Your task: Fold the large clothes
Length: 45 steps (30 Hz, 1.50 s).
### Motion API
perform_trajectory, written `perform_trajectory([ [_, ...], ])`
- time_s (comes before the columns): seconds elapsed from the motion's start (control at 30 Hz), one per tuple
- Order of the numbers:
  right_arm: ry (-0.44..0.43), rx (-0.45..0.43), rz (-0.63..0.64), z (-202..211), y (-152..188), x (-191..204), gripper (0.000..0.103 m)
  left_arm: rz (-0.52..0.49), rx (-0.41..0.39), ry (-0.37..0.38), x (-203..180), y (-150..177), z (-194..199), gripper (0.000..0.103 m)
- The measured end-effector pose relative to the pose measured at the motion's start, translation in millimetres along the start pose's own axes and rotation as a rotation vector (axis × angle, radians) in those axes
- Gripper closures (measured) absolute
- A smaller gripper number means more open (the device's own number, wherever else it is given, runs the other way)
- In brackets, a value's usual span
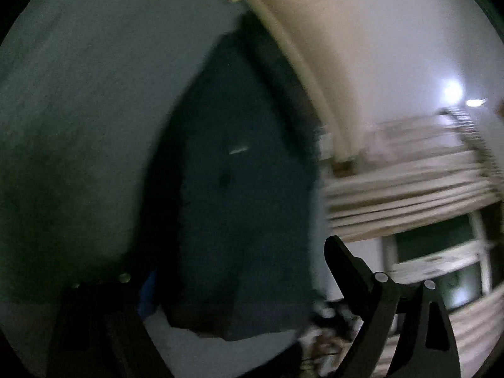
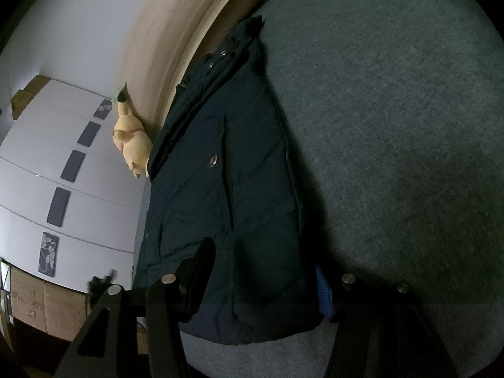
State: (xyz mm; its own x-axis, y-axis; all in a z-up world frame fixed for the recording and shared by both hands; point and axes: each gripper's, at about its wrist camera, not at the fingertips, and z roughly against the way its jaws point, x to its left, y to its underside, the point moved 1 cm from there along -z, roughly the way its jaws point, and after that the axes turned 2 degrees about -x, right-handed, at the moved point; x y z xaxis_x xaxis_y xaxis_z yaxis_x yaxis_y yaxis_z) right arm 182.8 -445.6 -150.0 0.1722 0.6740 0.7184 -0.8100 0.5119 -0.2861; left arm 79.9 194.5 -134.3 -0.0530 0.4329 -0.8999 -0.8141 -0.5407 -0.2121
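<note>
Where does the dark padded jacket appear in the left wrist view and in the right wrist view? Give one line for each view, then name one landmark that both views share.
Left wrist view: the dark padded jacket fills the centre, blurred, running from the upper middle down to the lower middle.
Right wrist view: the jacket lies lengthwise through the centre, collar at the top, hem near the bottom.
Shared landmark: the grey carpet under the jacket.

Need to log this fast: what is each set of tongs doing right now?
Left tongs: open, holding nothing.
Right tongs: open astride the coat hem, no grip visible.
</note>
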Motion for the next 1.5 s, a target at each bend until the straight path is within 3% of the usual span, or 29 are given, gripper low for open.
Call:
perform_trajectory([
  [0.03, -0.002, -0.001, 0.002, -0.1, 0.1, -0.5, 0.042, -0.058, -0.009, -0.030, -1.6, 0.2, -0.9, 0.010],
  [0.07, -0.004, -0.001, 0.001, -0.6, 0.1, -1.3, 0.042, -0.066, 0.024, -0.135, 4.0, 1.3, -7.8, 0.011],
  [0.1, -0.005, 0.000, 0.000, -0.9, 0.0, -1.5, 0.042, -0.033, 0.062, -0.161, 10.5, 3.3, -13.2, 0.013],
  [0.17, -0.005, 0.000, 0.002, -0.1, 0.1, -0.6, 0.042, -0.056, 0.031, -0.127, 3.8, 5.6, -8.6, 0.013],
  [0.2, -0.006, 0.000, 0.005, 0.3, 0.2, -0.5, 0.042, -0.073, 0.028, -0.121, 0.0, 6.7, -7.4, 0.018],
  [0.27, -0.005, 0.000, 0.005, 0.6, 1.0, -0.6, 0.044, -0.142, 0.044, -0.174, -7.8, 10.3, -11.2, 0.069],
  [0.3, -0.001, -0.002, 0.005, 1.0, 0.9, -0.6, 0.048, -0.172, 0.054, -0.216, -8.6, 11.4, -15.1, 0.080],
  [0.4, 0.027, -0.001, 0.011, 1.0, 2.9, 0.4, 0.066, -0.190, 0.041, -0.229, -9.5, 16.4, -10.5, 0.081],
  [0.43, 0.036, -0.001, 0.010, 0.7, 4.0, 0.7, 0.067, -0.183, 0.038, -0.231, -8.8, 16.0, -10.1, 0.081],
  [0.53, 0.028, -0.001, -0.002, 0.1, 5.2, -1.6, 0.067, -0.177, 0.048, -0.269, -0.5, 16.5, -21.3, 0.078],
  [0.6, 0.034, -0.001, 0.007, -1.0, 5.1, -1.3, 0.066, -0.149, 0.054, -0.282, 6.9, 18.0, -23.5, 0.070],
  [0.97, -0.053, 0.004, -0.108, -1.5, 3.0, -13.6, 0.067, -0.112, 0.034, -0.254, 15.3, 13.4, -16.2, 0.075],
  [1.07, -0.071, 0.004, -0.118, -2.3, 5.5, -16.3, 0.076, -0.104, 0.037, -0.260, 15.3, 13.5, -15.7, 0.073],
  [1.3, -0.090, 0.010, -0.151, -6.6, 6.4, -18.3, 0.076, -0.110, 0.036, -0.290, 10.4, 16.5, -21.2, 0.068],
  [1.4, -0.115, 0.028, -0.176, -8.3, 4.8, -22.4, 0.076, -0.115, 0.040, -0.308, 5.5, 17.1, -23.8, 0.068],
  [1.5, -0.109, 0.036, -0.163, -8.7, 5.5, -20.2, 0.079, -0.135, 0.041, -0.335, 2.2, 18.6, -23.5, 0.078],
])
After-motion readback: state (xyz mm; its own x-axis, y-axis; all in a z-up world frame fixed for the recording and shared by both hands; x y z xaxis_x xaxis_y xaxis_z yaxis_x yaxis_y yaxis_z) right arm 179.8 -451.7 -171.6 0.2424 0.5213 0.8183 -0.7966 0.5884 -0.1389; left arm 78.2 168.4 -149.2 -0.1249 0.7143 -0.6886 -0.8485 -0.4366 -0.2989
